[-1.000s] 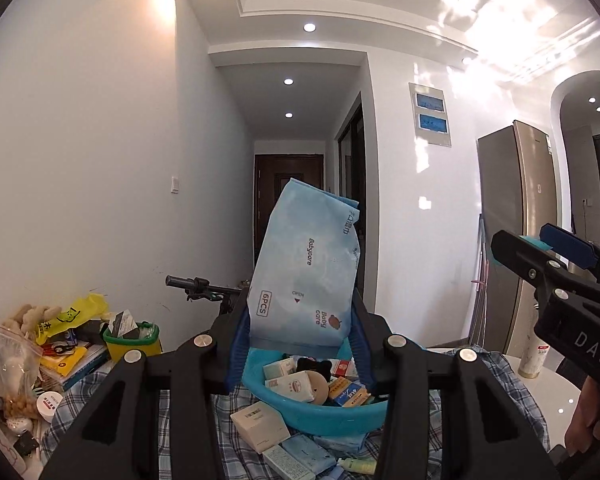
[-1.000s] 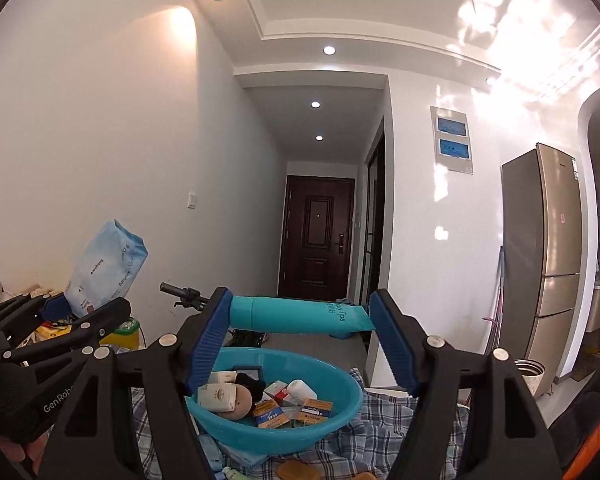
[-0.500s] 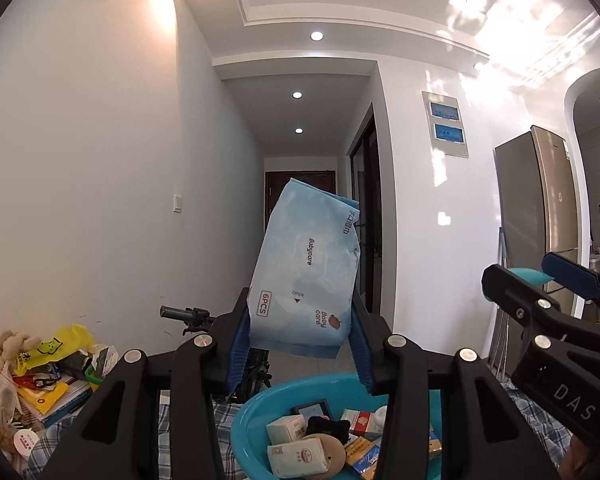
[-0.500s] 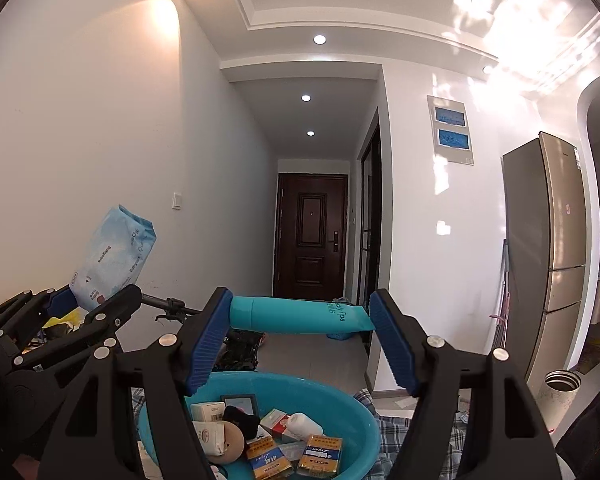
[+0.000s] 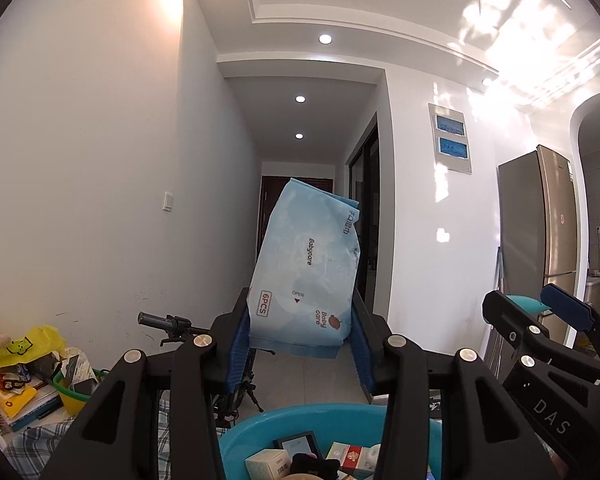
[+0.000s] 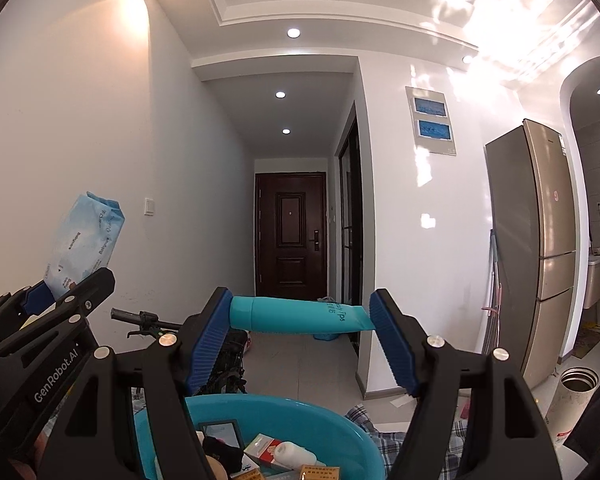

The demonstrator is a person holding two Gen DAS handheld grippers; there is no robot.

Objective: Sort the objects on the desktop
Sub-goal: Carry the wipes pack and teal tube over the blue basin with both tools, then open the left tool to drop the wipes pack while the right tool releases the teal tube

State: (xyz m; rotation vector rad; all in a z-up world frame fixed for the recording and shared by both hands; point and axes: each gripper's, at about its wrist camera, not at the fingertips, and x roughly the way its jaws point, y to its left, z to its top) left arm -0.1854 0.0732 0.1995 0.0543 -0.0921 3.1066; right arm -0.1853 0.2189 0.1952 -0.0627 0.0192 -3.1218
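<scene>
Holding boxes, teal basin (image 6: 300, 414), checked cloth (image 6: 374, 428)

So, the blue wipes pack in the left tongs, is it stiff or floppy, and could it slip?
The wipes pack, pinched only at its lower end by the left tongs, stands up with a slight lean, so it is probably fairly firm, not floppy. Its wrapper looks like smooth, creased film, so it may slip or squash under pressure. It seems light for its size.
</scene>
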